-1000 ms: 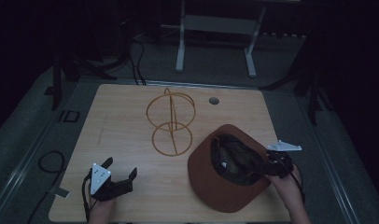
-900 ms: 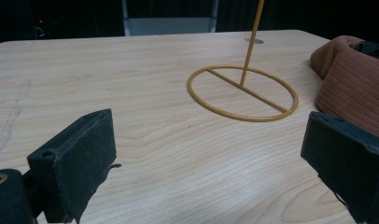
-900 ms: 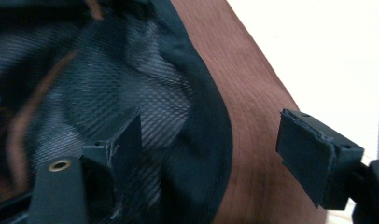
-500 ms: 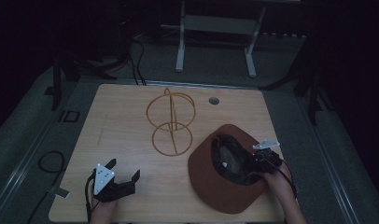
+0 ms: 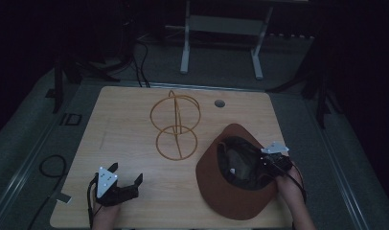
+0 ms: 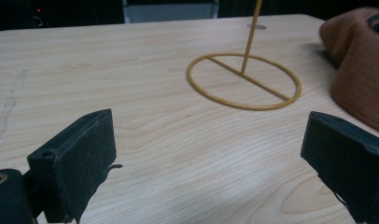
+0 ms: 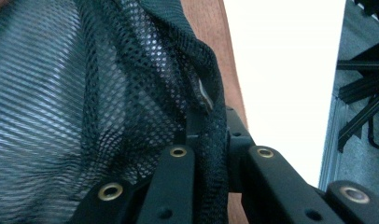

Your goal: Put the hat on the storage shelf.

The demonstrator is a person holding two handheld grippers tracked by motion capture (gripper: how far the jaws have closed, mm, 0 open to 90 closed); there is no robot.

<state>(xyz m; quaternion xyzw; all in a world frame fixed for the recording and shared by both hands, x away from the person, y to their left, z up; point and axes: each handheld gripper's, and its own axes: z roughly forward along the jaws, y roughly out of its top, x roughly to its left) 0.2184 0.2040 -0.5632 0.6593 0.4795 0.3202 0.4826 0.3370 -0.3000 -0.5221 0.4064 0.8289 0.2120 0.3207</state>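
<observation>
A brown wide-brimmed hat (image 5: 233, 194) lies upside down on the right half of the wooden table (image 5: 125, 124), its dark mesh lining (image 5: 240, 160) facing up. My right gripper (image 5: 267, 163) sits at the hat's right side and is shut on the black mesh lining (image 7: 131, 93), which runs down between the jaws. A yellow wire stand (image 5: 176, 124) of two hoops on a post stands mid-table; its base ring (image 6: 243, 81) lies ahead of my left gripper (image 6: 206, 154). The left gripper (image 5: 125, 175) rests open at the front left, holding nothing.
A round grommet hole (image 5: 220, 103) sits near the table's far edge. A metal frame (image 5: 221, 28) stands on the floor behind the table, and cables (image 5: 51, 165) lie on the floor to the left. The hat's brim (image 6: 360, 70) rises at the right of the left gripper view.
My right gripper has moved left from the hat's outer edge to over the crown opening and shut on the mesh lining. The left gripper has barely shifted.
</observation>
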